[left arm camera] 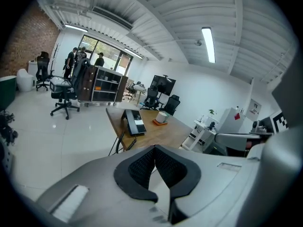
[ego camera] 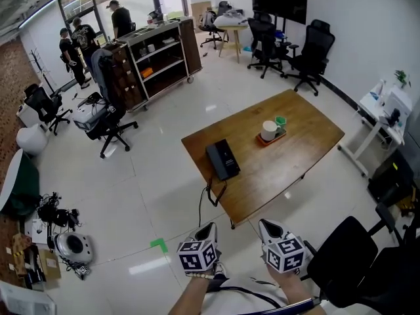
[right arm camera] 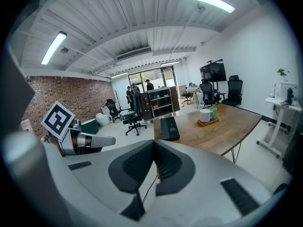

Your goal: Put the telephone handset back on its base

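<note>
— Where to find the black rectangular desk telephone base (ego camera: 223,159)?
— Lying flat at the near left corner of the brown wooden table (ego camera: 295,156).
— And the black handset (ego camera: 216,194)?
— Off the base. Dangling on its dark cord just below the table's near left edge.
— State of the left gripper (ego camera: 209,227)?
— Grey, with a marker cube on top, held low and near, well short of the table. Fingers pressed together, pinching nothing.
— And the right gripper (ego camera: 265,223)?
— Just to the right of the other, aimed at the table too. Fingers likewise closed tight, nothing between them.
— Anything else on the wood?
— A white mug (ego camera: 269,130) and a green cup (ego camera: 281,121) on an orange tray (ego camera: 262,141), farther and to the right of the base, well apart from it.
— Beyond the table?
— Black office chairs (ego camera: 314,51) far right, a dark shelf cart (ego camera: 161,54) far left, people (ego camera: 121,18) standing by the glass doors.
</note>
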Demonstrator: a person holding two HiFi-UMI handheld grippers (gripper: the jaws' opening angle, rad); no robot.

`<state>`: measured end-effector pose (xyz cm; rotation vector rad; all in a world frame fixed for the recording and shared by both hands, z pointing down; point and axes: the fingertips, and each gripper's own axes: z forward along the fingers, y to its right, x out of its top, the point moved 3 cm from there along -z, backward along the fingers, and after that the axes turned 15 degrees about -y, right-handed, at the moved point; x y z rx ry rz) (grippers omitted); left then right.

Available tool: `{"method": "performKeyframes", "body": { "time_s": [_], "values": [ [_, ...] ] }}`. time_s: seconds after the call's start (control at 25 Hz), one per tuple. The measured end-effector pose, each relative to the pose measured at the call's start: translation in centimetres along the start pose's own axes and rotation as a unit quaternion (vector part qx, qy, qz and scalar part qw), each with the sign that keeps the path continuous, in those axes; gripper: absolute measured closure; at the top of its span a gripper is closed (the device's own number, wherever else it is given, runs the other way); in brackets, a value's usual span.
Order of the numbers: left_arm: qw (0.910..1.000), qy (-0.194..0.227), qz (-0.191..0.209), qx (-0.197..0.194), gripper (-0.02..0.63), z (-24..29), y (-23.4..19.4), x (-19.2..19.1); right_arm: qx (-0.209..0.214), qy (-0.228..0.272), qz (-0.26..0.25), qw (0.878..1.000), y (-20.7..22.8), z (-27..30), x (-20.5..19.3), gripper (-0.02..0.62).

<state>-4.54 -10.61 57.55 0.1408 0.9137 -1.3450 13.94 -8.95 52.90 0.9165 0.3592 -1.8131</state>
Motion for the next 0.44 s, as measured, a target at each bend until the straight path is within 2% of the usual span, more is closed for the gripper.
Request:
{"method": "performKeyframes", "body": {
  "time_s": [0.44],
  "values": [
    [0.9999, 0.006, -0.006, 0.006, 0.603, -0.43, 0.65, -0.69, 0.011, 0.001, -0.015, 1.000, -0.16, -0.41, 0.11, 0.592]
  ]
}}
